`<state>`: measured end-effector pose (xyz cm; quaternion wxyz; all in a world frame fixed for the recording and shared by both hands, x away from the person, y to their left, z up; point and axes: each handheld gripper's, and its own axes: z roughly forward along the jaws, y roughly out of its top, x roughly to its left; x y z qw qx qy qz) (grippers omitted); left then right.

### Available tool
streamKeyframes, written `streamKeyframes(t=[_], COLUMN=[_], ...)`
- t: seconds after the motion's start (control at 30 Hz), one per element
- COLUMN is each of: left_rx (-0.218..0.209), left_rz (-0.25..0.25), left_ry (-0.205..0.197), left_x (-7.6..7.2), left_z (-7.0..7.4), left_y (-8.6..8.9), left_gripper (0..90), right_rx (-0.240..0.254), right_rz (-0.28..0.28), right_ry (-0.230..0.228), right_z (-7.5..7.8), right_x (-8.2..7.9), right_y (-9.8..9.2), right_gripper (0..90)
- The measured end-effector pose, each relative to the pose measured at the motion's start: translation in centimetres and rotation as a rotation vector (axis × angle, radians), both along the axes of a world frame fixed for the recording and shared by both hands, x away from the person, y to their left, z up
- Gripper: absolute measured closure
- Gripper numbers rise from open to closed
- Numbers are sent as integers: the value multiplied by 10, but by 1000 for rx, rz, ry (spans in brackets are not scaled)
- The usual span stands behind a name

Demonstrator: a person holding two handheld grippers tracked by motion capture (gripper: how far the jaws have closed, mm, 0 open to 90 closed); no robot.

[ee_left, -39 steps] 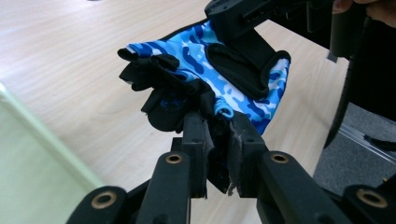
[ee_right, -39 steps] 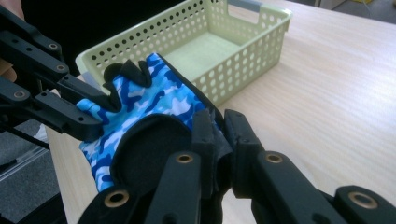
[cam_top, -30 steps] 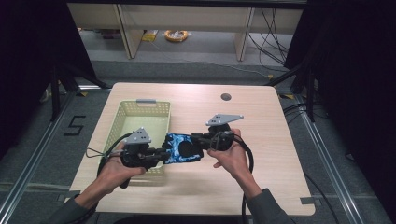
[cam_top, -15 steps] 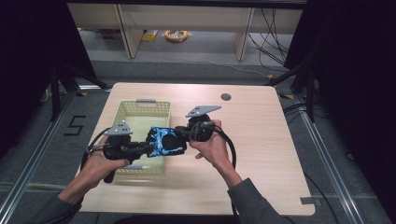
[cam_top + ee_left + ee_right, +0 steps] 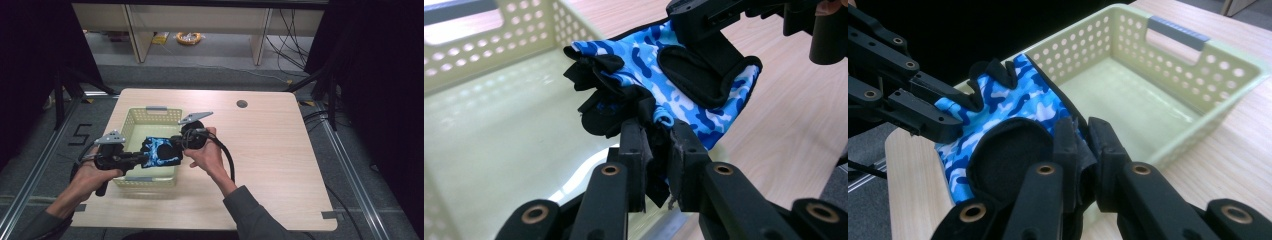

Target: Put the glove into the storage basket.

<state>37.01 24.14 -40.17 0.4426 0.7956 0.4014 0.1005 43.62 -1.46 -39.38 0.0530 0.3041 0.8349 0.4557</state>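
Note:
A blue camouflage fingerless glove with black trim hangs stretched between my two grippers, over the near part of a pale green perforated basket. My left gripper is shut on the glove's finger end. My right gripper is shut on the black cuff edge of the glove. In the left gripper view my left gripper pinches black fabric between its pads. The right gripper clamps the cuff, with the basket open behind it. The basket holds nothing else that I can see.
The basket stands on the left half of a light wooden table. A round cable hole sits near the far edge. Cables trail from both grippers toward the person. Table legs and shelving stand beyond the far edge.
Both hands have carried the glove leftward, from the table beside the basket to above the basket's near part. Both grips have stayed shut on it.

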Motion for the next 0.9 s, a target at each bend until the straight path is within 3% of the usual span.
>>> streamKeyframes(t=[0.13,0.4,0.73,0.77,0.83,0.9], left_rx=[-5,10,10,41,21,43], left_rz=[29,38,46,34,48,39], left_ry=[15,42,94,97,110,119], left_x=[4,11,18,18,18,18], left_z=[-8,-20,-37,-40,-42,-44], left_y=[14,26,28,32,31,33], left_gripper=[784,783,783,783,782,781], right_rx=[-18,-41,-86,-102,-110,-122], right_rz=[12,-4,-26,-32,-30,-46], right_ry=[9,33,58,57,60,81], right_z=[-7,-22,-39,-42,-45,-47], right_x=[6,12,14,12,11,9], right_y=[17,34,43,46,49,51], right_gripper=[835,835,835,835,835,834])
